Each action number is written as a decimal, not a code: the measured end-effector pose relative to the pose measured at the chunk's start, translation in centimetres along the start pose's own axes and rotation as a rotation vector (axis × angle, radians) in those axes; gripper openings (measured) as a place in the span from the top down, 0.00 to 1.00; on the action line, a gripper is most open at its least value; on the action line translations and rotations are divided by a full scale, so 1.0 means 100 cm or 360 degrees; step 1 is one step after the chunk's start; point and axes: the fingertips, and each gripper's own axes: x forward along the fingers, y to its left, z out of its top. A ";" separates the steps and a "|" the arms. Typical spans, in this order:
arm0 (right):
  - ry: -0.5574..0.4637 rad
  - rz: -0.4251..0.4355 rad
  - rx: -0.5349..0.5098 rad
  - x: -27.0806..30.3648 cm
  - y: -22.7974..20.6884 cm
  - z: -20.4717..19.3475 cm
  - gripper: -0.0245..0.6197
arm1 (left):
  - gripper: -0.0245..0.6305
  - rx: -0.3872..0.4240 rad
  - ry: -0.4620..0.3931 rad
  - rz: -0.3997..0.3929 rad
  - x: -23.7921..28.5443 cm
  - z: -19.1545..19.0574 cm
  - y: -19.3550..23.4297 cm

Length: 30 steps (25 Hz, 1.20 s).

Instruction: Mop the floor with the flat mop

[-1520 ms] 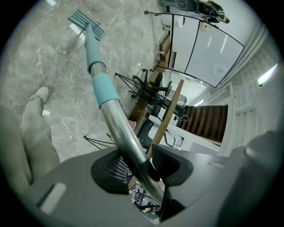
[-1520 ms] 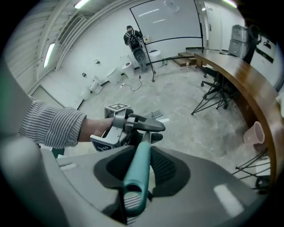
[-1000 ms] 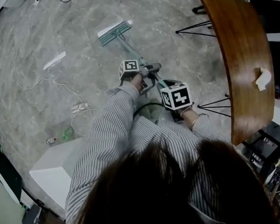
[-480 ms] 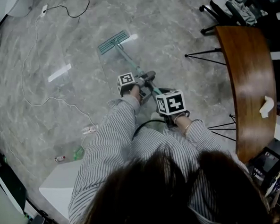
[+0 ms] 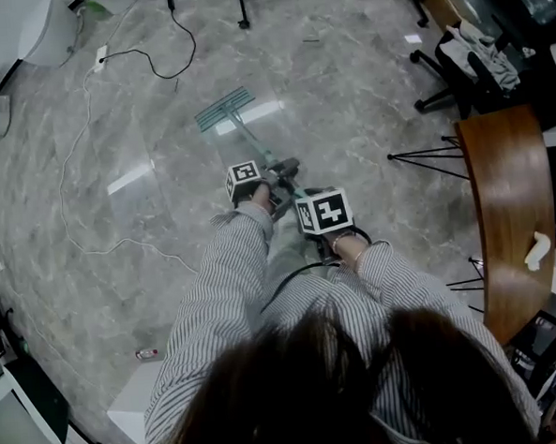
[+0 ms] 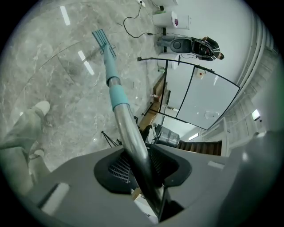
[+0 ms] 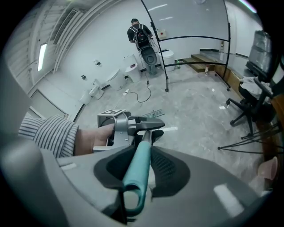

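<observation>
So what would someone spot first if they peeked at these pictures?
First the long mop, its flat head down on the shiny grey floor, mid-picture in the head view. Then the two claws shut on its pole: the left claw on the silver part, the right claw on the teal end. A curved brown table stands at the right edge.

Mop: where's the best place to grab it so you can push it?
Grab the long pole, not the flat head. It slants up from the floor toward the person, so close on it from both sides at two spots: right tool on the teal end grip, left tool lower, on the bare metal. Two spaced holds likely steer it best.
</observation>
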 end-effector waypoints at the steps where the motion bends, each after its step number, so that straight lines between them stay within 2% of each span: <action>1: 0.0001 0.0000 -0.0010 0.006 0.003 0.012 0.78 | 0.78 0.0004 -0.0004 -0.0001 -0.001 0.013 -0.006; 5: 0.0002 0.0006 -0.0040 0.023 0.010 0.053 0.78 | 0.78 0.0004 -0.0042 -0.0033 -0.001 0.054 -0.026; 8: -0.0010 0.0018 -0.0038 0.033 0.015 0.069 0.78 | 0.78 0.0011 -0.0053 -0.0031 -0.005 0.072 -0.034; 16: -0.0030 0.0021 -0.0052 0.040 0.014 0.060 0.78 | 0.78 0.0022 -0.0049 -0.0020 -0.004 0.074 -0.024; 22: -0.0063 0.0028 -0.0041 0.032 0.001 0.034 0.79 | 0.78 0.0017 -0.0061 -0.0012 0.002 0.050 -0.007; 30: -0.0072 0.0013 -0.0087 -0.008 -0.030 -0.049 0.79 | 0.78 0.0008 -0.0095 -0.0070 0.016 -0.036 0.029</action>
